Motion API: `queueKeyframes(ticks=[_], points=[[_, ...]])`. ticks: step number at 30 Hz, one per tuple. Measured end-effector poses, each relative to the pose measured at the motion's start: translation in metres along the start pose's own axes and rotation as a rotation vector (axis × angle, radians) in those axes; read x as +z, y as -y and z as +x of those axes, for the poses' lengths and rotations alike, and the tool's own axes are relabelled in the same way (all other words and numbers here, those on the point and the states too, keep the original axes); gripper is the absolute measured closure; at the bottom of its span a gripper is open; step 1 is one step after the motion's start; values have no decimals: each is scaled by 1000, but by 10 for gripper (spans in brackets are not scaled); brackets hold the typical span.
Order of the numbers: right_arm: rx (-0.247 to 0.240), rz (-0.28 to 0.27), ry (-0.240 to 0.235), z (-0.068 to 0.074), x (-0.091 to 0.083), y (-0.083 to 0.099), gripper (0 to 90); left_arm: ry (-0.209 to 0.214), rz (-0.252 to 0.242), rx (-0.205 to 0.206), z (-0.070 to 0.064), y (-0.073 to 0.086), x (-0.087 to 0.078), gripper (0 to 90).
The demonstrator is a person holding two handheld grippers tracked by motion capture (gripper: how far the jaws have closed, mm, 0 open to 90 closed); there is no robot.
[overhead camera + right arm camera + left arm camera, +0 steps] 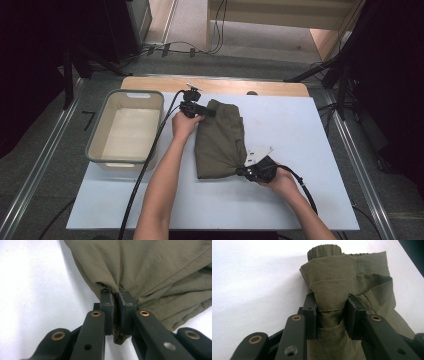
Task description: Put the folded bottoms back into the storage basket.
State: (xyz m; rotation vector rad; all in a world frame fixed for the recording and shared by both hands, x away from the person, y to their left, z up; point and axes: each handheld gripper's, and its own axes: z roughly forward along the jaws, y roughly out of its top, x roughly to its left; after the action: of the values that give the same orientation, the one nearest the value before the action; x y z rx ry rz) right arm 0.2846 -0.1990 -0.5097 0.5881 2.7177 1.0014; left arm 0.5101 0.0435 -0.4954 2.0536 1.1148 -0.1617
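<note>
Olive-green folded garment lies mid-desk, the left claw clenched on a thick fold at its 11 o'clock corner, the right claw pinching thin cloth at 5 o'clock, which may slip free and unfold.

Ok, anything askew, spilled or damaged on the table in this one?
Nothing stands out. The olive garment lies folded on the white table, pinched at opposite ends by the left tongs and right tongs. The beige bin sits upright beside it.
</note>
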Motion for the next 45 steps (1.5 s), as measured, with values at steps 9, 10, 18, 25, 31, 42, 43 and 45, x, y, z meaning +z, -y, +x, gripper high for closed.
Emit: queueKeyframes(ticks=[9, 10, 18, 25, 31, 42, 43, 45], points=[[41, -10, -15, -3, 0, 1, 839, -7, -18, 26, -3, 2, -2, 678], [67, -17, -35, -4, 0, 2, 838, -2, -25, 23, -3, 2, -2, 678], [80, -44, -50, -7, -3, 2, 838, 2, -40, 44, -9, 0, -7, 681], [98, -69, -61, -8, -8, 2, 838, 10, -53, 55, -10, 0, -9, 682], [106, -93, -67, -8, -12, 2, 838, 23, -65, 63, -14, -1, -12, 685], [115, -134, -60, -9, -23, 1, 838, 31, -86, 92, -22, -5, -17, 688], [114, -136, -60, -9, -24, 0, 838, 32, -89, 94, -23, -5, -17, 688], [114, -143, -55, -9, -26, 0, 838, 35, -94, 95, -24, -6, -18, 688]])
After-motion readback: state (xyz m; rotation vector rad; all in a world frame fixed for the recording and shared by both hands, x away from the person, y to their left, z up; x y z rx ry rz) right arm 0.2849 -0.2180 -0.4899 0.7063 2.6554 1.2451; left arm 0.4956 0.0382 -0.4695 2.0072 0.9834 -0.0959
